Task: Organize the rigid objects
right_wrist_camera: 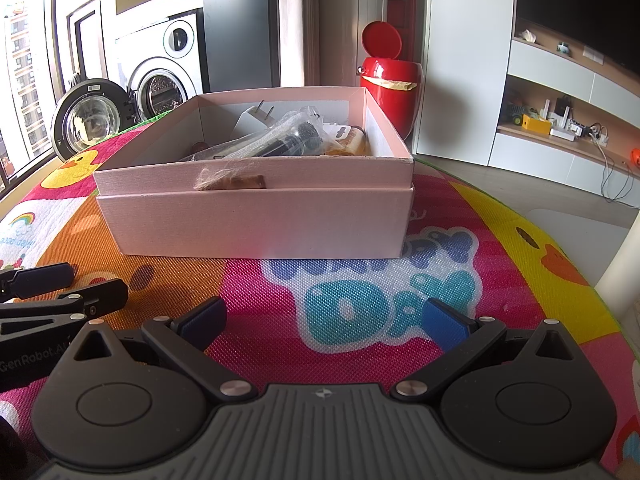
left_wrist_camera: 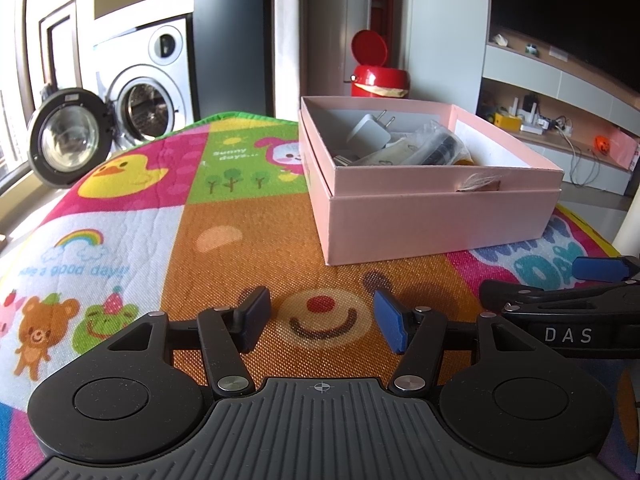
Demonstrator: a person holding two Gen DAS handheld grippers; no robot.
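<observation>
A pink open box (left_wrist_camera: 436, 216) (right_wrist_camera: 256, 220) stands on a colourful cartoon mat (left_wrist_camera: 240, 216) (right_wrist_camera: 460, 240). Inside lie a white plug adapter (left_wrist_camera: 370, 132) (right_wrist_camera: 256, 118), a dark object in a clear bag (left_wrist_camera: 440, 148) (right_wrist_camera: 288, 136) and other small items. My left gripper (left_wrist_camera: 322, 320) is open and empty, low over the mat, short of the box's near left corner. My right gripper (right_wrist_camera: 326, 320) is open and empty in front of the box. Each gripper shows at the edge of the other's view, the right one (left_wrist_camera: 580, 300) and the left one (right_wrist_camera: 48, 292).
A red bin (left_wrist_camera: 378, 74) (right_wrist_camera: 390, 80) with its lid up stands behind the box. A washing machine (left_wrist_camera: 144, 92) (right_wrist_camera: 160, 80) with its door open is at the back left. Shelves with small items (left_wrist_camera: 556, 116) (right_wrist_camera: 560, 120) are at the right.
</observation>
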